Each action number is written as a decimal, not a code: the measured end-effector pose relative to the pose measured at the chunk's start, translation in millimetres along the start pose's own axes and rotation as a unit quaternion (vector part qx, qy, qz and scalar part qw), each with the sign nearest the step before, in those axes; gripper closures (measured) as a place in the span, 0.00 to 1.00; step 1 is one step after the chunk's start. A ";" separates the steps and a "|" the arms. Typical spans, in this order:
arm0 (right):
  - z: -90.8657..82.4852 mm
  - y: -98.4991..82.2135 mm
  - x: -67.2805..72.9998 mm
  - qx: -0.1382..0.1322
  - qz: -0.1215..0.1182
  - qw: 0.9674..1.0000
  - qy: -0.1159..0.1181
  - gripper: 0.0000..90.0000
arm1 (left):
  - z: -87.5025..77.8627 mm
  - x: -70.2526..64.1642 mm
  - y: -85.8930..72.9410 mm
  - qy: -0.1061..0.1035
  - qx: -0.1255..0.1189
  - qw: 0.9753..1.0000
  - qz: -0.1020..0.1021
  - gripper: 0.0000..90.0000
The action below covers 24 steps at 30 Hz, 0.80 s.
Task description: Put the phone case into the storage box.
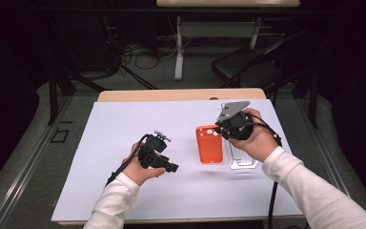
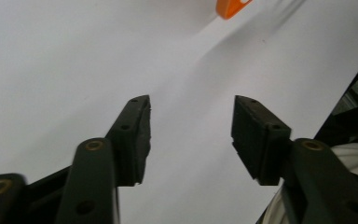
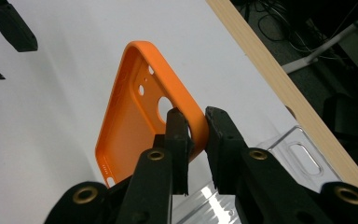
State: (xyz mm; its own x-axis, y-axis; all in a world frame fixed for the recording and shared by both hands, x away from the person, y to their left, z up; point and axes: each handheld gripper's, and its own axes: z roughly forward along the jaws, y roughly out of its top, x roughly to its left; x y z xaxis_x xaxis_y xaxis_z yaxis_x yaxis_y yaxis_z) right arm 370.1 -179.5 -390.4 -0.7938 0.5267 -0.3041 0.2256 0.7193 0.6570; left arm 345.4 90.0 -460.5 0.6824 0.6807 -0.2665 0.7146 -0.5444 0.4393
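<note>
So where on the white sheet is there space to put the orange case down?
There is lots of bare sheet on the left, between its far edge and the left gripper. The near strip between the two sleeves is free too. It is crowded on the right, where the orange case, pinched by the right gripper, sits beside the clear case.
</note>
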 end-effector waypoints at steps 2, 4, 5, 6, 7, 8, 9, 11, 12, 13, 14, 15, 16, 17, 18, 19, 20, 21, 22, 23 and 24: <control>-2.4 -0.3 -3.9 -0.001 -0.001 1.000 -0.005 0.89 | 0.1 0.6 -0.2 0.004 0.001 1.000 -0.001 0.47; -4.9 -0.5 -7.9 0.001 -0.002 1.000 -0.009 0.89 | -0.7 0.7 -0.5 0.006 -0.006 1.000 0.005 0.47; -5.8 -0.7 -9.8 -0.001 -0.003 1.000 -0.011 0.89 | -1.1 1.2 -0.3 0.004 -0.006 1.000 -0.001 0.46; -7.0 -0.8 -12.1 0.000 -0.003 1.000 -0.015 0.89 | -1.6 1.6 0.0 0.006 -0.009 1.000 0.002 0.44; -8.1 -1.0 -14.4 0.001 -0.004 1.000 -0.018 0.89 | -2.1 1.4 0.2 0.010 -0.013 1.000 0.009 0.43; -8.9 -1.2 -16.5 -0.001 -0.003 1.000 -0.020 0.89 | -2.7 1.5 0.5 0.014 -0.013 1.000 0.018 0.41; -10.1 -1.4 -19.0 0.000 -0.004 1.000 -0.024 0.89 | -3.1 1.8 0.7 0.015 -0.012 1.000 0.018 0.38; -12.1 -1.6 -23.5 0.000 -0.005 1.000 -0.031 0.89 | -3.8 1.9 0.9 0.020 -0.015 1.000 0.015 0.33; -12.9 -1.7 -25.7 -0.001 -0.006 0.999 -0.034 0.89 | -4.4 2.1 1.1 0.025 -0.017 0.999 0.021 0.32; -14.1 -1.8 -27.8 -0.002 -0.005 0.999 -0.035 0.89 | -4.9 2.2 1.1 0.026 -0.018 0.999 0.022 0.30; -15.3 -1.8 -30.0 -0.002 -0.005 0.999 -0.037 0.89 | -4.9 2.2 1.0 0.025 -0.022 0.999 0.017 0.28; -16.2 -1.8 -31.9 -0.004 -0.003 0.999 -0.038 0.89 | -5.7 2.6 1.1 0.024 -0.023 0.999 0.018 0.26; -17.3 -1.6 -33.9 -0.005 -0.002 0.999 -0.038 0.89 | -6.2 2.8 1.3 0.024 -0.025 0.999 0.017 0.25; -18.4 -1.4 -35.7 -0.007 0.001 0.999 -0.037 0.89 | -6.9 3.1 1.4 0.024 -0.027 0.999 0.017 0.23; -19.4 -1.1 -37.7 -0.009 0.003 0.999 -0.038 0.89 | -7.5 3.1 1.3 0.022 -0.029 0.999 0.012 0.22; -20.4 -0.7 -39.6 -0.011 0.003 0.999 -0.037 0.89 | -8.1 3.5 1.2 0.022 -0.034 0.999 0.008 0.21; -21.7 -0.1 -41.2 -0.011 0.004 0.999 -0.038 0.89 | -9.1 3.9 1.2 0.020 -0.036 0.999 0.005 0.19; -23.0 0.6 -43.0 -0.014 0.006 0.999 -0.036 0.89 | -9.8 4.4 1.1 0.018 -0.038 0.999 0.002 0.18; -24.6 1.3 -44.9 -0.016 0.010 0.999 -0.033 0.89 | -10.5 4.8 0.8 0.016 -0.039 0.999 0.001 0.18; -25.9 2.1 -46.9 -0.018 0.011 0.999 -0.033 0.89 | -11.0 5.2 0.6 0.014 -0.039 0.999 -0.001 0.17; -27.2 2.9 -48.7 -0.020 0.011 0.999 -0.033 0.89 | -11.5 5.5 0.4 0.013 -0.039 0.999 -0.003 0.17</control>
State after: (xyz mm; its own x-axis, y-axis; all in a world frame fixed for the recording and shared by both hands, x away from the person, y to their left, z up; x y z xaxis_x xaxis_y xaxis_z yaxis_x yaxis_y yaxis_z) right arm 394.0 -215.3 -354.9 -0.7497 0.5718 -0.3331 0.2189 0.6893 0.6906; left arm 347.7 99.1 -452.0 0.6733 0.6966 -0.2479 0.7036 -0.5007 0.5041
